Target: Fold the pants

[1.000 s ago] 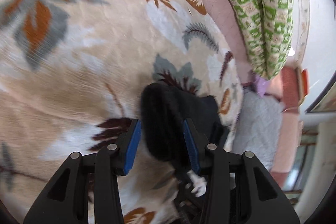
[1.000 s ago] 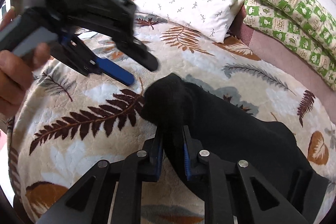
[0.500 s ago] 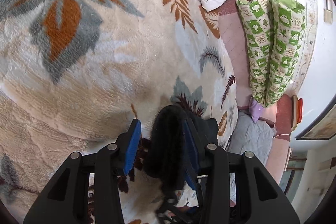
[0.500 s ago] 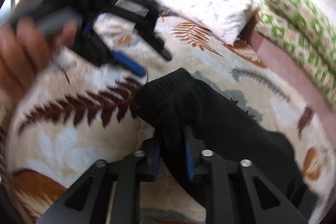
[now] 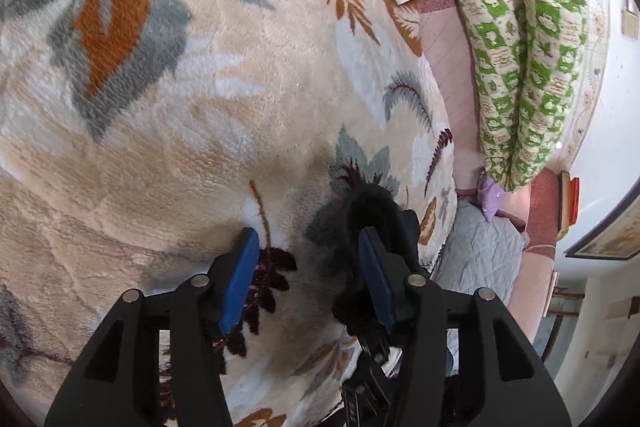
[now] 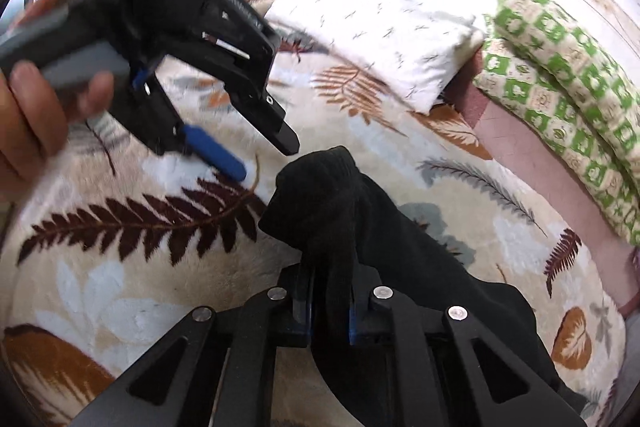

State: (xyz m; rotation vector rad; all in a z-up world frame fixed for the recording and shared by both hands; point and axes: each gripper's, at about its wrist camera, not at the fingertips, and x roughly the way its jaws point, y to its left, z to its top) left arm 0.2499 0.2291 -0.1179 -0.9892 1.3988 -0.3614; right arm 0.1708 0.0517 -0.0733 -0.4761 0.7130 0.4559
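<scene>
Here the black pants (image 6: 400,267) lie on a bed covered by a fleecy leaf-print blanket (image 5: 180,147), one bunched end lifted off the blanket and the rest trailing away to the right in the right wrist view. The right tool (image 6: 329,301) is clamped on that raised bunch — its blue pads nearly together with black cloth pinched between them, after closing further just now. The left tool (image 5: 308,269), held in a hand (image 6: 28,123), hovers just beside the same bunch; its jaws have just been opening and stand about half apart. In its own view the cloth brushes the right-hand blue pad while the other pad hangs clear over the blanket, so it has no grip. A white pillow (image 6: 372,27) and a folded green-patterned quilt (image 6: 568,95) lie further back on the bed.
</scene>
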